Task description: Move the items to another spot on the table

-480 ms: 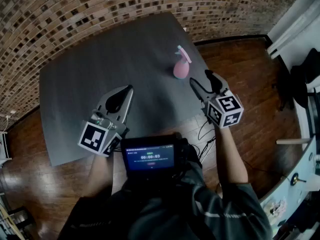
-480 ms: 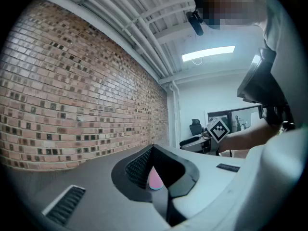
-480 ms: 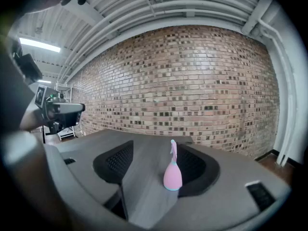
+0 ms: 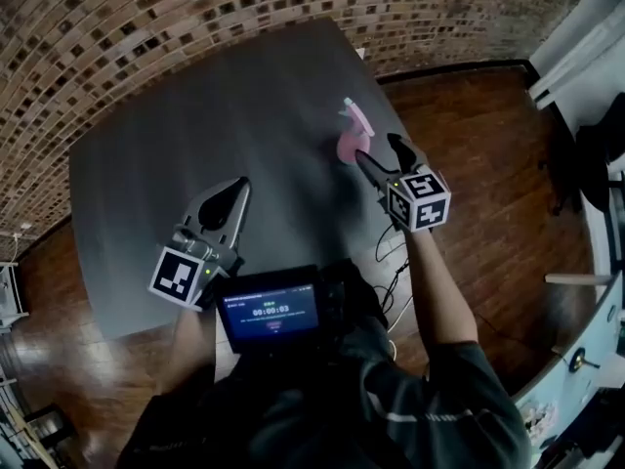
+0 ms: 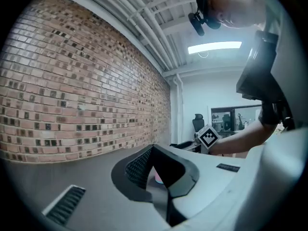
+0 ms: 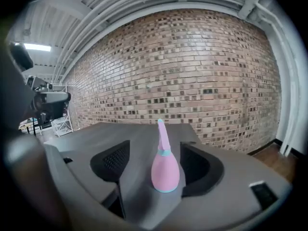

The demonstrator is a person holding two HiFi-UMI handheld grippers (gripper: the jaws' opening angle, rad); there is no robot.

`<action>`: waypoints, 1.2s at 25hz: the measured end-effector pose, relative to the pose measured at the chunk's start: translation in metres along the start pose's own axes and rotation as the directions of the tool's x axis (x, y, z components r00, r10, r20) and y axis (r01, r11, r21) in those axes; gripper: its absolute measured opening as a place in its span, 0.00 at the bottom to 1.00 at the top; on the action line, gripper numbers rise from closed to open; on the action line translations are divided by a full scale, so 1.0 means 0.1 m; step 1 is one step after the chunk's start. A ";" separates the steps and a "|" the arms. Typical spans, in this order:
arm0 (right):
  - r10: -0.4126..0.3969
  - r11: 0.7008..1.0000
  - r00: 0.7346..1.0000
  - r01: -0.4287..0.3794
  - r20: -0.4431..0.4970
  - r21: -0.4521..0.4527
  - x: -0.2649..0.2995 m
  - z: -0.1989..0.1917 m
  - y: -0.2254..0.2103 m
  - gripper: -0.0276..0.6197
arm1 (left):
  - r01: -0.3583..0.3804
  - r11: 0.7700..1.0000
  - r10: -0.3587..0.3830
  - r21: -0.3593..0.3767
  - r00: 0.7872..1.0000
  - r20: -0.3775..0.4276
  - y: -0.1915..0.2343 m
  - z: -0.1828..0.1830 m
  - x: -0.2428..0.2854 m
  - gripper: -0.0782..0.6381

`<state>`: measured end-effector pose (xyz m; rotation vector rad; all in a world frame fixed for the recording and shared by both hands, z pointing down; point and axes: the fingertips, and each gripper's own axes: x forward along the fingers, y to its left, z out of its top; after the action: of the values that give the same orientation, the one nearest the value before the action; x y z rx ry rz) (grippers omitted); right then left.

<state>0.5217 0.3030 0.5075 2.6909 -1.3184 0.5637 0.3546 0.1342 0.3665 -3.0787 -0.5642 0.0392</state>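
- Head view: a table [image 4: 195,96] with a matte dark-grey top fills the upper left and centre of the frame. A rough brick wall [image 4: 146,18] curves across the top, and a glossy wooden floor [image 4: 469,135] lies at the right.
- Pink bulb [image 4: 352,145]: a smooth, pear-shaped body narrows to a long tapered spout. It stands on the table near the table's right edge, right of frame centre.
- Right gripper [image 4: 375,148]: the jaws are spread wide and released, with the tips just beside the bulb.
- Right gripper view: the bulb stands upright between the two jaws. Bare table shows on each side of it, and neither dark mesh-textured pad presses on it. A teal band at the spout's base and a teal rim at the foot show here; in the head view both are too small to tell.
- Left gripper [image 4: 237,184]: grey, lower left of centre, over the table and well apart from the bulb. Its jaw tips meet in a point and grasp nothing.
- Left gripper view: a speck of pink shows through the loop behind the joined tips. The other gripper's marker cube [image 5: 208,137] sits right of centre.
- Only the head view shows the lit screen [image 4: 271,313], at bottom centre.
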 end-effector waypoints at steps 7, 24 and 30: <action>0.039 0.999 0.999 -0.039 0.011 -0.025 0.61 -0.26 -0.20 0.56 | -0.035 0.999 0.035 0.009 0.999 -0.033 0.26 -0.41 0.32 0.10; 0.047 0.994 0.994 -0.037 0.100 -0.101 0.91 -0.13 -0.25 0.27 | -0.059 0.998 0.060 0.011 0.997 -0.043 0.42 -0.64 0.47 0.10; 0.033 0.992 0.992 -0.017 0.121 -0.128 0.65 0.14 -0.09 0.26 | -0.082 0.997 0.082 0.004 0.996 -0.019 0.45 -0.40 0.25 0.10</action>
<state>0.5693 0.2567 0.5192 2.6463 -1.3692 0.3081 0.3945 0.1008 0.4047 -3.0937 -0.4362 0.0111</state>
